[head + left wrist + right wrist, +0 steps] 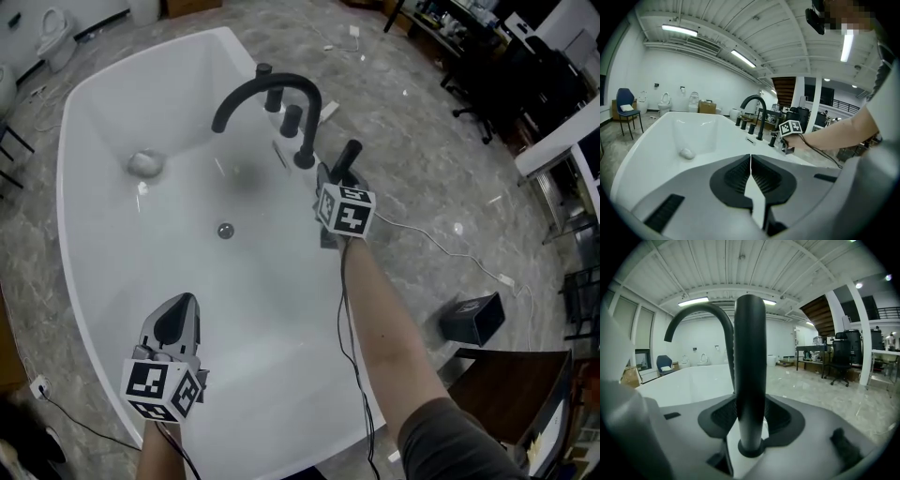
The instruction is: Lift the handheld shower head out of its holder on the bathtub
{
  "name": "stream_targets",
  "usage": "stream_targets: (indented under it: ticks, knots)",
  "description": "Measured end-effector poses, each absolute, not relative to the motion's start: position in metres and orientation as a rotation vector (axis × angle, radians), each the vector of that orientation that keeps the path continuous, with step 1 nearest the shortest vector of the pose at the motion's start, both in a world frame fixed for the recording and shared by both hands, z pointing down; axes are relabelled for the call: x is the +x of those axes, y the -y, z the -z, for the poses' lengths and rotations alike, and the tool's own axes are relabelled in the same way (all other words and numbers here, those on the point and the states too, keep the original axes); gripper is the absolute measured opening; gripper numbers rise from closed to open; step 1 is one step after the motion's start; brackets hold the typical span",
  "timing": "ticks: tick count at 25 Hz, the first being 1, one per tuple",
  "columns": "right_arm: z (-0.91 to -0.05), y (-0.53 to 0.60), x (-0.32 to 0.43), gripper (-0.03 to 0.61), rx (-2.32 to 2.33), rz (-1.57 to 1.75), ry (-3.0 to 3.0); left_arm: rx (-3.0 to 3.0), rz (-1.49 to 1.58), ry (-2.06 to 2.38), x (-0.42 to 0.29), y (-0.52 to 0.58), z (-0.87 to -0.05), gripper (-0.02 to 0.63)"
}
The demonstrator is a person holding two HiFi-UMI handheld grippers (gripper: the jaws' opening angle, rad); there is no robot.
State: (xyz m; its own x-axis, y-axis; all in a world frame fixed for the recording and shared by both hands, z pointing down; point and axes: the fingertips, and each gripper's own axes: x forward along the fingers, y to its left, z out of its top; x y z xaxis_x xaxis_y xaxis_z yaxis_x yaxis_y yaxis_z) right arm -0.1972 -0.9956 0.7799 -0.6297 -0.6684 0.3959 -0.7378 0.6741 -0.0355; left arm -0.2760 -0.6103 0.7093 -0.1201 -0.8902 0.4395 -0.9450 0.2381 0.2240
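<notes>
Grey marble floor [422, 141], white tub [70, 187] in the middle. Left gripper [181, 305] hung over the tub's near end, well apart from the fittings, jaws pressed together with nothing between them. Black spout [262, 89] arched over the far rim. Just right of it, the shower head [349, 157] stood upright in its holder [751, 448] on the rim. Right gripper [337, 183] was there, its jaws pinching the shower head on both sides.
</notes>
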Motion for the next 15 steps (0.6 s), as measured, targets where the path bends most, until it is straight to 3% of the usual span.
stream_targets:
  ticks: [2,15]
  knots:
    - [-0.779,0.995,-0.201,0.117,1.070,-0.257,2.520,1.661,-0.149,2.031,-0.277,0.607,-0.710,0.015]
    - [-0.706,0.941,-0.178,0.110,1.001,-0.165,2.529,1.698,-0.135,2.017,-0.267,0.588,-0.658,0.015]
